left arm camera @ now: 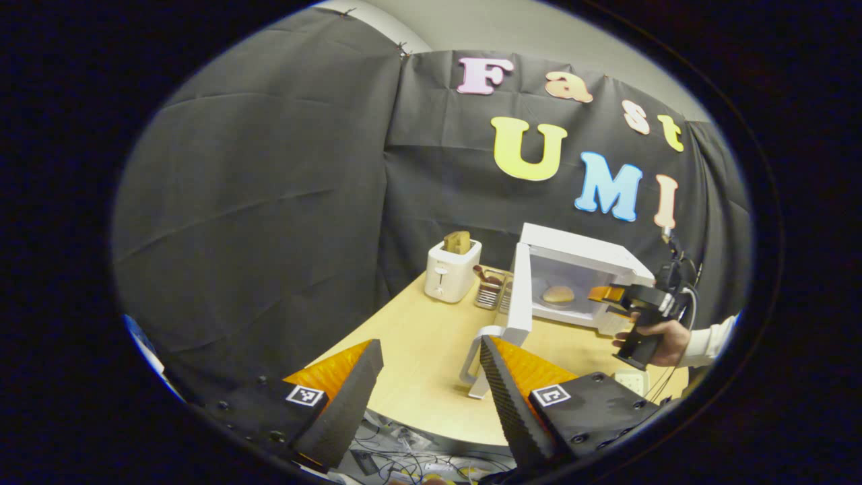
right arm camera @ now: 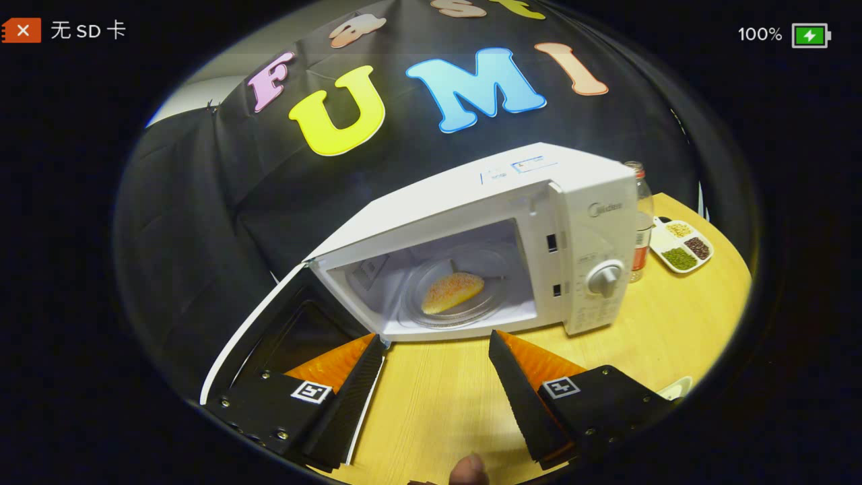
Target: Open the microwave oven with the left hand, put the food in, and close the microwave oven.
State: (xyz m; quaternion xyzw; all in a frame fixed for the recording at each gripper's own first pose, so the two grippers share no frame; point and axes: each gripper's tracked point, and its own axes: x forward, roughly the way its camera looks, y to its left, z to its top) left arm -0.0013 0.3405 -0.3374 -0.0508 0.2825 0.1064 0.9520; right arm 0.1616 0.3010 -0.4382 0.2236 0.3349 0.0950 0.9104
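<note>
In the left gripper view the left hand-held gripper (left arm camera: 431,384) hangs with its fingers apart and empty over the near edge of the tabletop (left arm camera: 417,337); just beyond them stands the open microwave door (left arm camera: 518,296); farther off, the right hand-held gripper (left arm camera: 603,296) sits before the cavity, a toaster (left arm camera: 452,269) to the left. In the right gripper view its own fingers are spread, holding nothing; the food (right arm camera: 452,292) lies inside the microwave oven (right arm camera: 512,249); a bottle (right arm camera: 641,222) stands behind.

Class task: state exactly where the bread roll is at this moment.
The bread roll lies on the glass turntable inside the open microwave, in the right gripper view.
</note>
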